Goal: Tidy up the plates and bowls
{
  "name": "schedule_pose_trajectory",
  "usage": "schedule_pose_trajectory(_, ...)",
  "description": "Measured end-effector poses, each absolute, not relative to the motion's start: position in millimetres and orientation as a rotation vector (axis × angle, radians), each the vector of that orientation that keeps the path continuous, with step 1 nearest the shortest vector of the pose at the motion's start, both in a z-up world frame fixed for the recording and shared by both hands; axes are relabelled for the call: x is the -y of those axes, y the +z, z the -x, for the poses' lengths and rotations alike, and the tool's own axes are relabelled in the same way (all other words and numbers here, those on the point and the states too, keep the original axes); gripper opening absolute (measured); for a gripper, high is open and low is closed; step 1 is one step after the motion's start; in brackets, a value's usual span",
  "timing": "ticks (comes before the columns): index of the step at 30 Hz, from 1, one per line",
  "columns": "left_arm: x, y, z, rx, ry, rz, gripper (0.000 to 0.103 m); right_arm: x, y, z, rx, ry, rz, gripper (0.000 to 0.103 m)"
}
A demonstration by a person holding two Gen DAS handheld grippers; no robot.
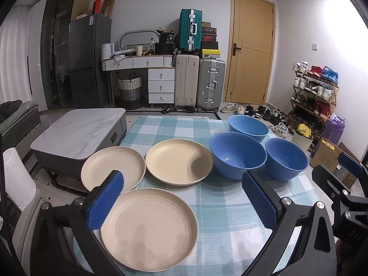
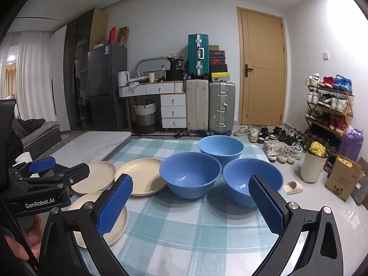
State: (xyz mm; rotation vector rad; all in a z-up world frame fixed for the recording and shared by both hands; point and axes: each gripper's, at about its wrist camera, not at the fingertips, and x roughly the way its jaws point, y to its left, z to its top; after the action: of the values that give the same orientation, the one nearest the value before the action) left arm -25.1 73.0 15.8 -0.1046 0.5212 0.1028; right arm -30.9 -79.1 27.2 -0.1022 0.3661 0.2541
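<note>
Three cream plates lie on the teal checked cloth (image 1: pixel 220 209): a near plate (image 1: pixel 149 227), a far left plate (image 1: pixel 110 168) and a middle plate (image 1: pixel 179 161). Three blue bowls stand to their right: a far bowl (image 1: pixel 248 126), a middle bowl (image 1: pixel 238 154) and a right bowl (image 1: pixel 286 157). My left gripper (image 1: pixel 182 200) hovers open above the near plate, holding nothing. My right gripper (image 2: pixel 191 207) is open in front of the middle bowl (image 2: pixel 189 173) and right bowl (image 2: pixel 251 179), also holding nothing. The far bowl (image 2: pixel 220 148) and the plates (image 2: pixel 142 174) show there too.
A low marble-topped table (image 1: pixel 76 133) sits left of the cloth, and a white paper roll (image 1: pixel 16 177) is at the left edge. Suitcases (image 1: pixel 197 82), drawers, a fridge and a door line the back wall. Shoes, a shoe rack (image 2: pixel 329 110), a bin and a box crowd the floor to the right.
</note>
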Motion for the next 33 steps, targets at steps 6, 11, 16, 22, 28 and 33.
schedule_pose_trajectory(6, -84, 11, 22, -0.538, 0.114, 0.11, 0.103, 64, 18, 18, -0.405, 0.288, 0.102, 0.103)
schedule_pose_trajectory(11, -99, 9, 19, -0.546, 0.139, 0.12, 0.103, 47, 18, 10, -0.41, 0.329, 0.129, 0.103)
schedule_pose_trajectory(16, -121, 11, 14, -0.564, 0.188, 0.129, 0.103, 23, 31, 0, -0.391, 0.389, 0.15, 0.103)
schedule_pose_trajectory(22, -156, 15, 12, -0.552, 0.264, 0.146, 0.103, -22, 60, -15, -0.373, 0.499, 0.176, 0.103)
schedule_pose_trajectory(28, -201, 12, 6, -0.572, 0.336, 0.156, 0.103, -82, 80, -39, -0.421, 0.631, 0.23, 0.103)
schedule_pose_trajectory(33, -247, -1, -6, -0.608, 0.41, 0.187, 0.103, -133, 79, -64, -0.447, 0.693, 0.319, 0.103)
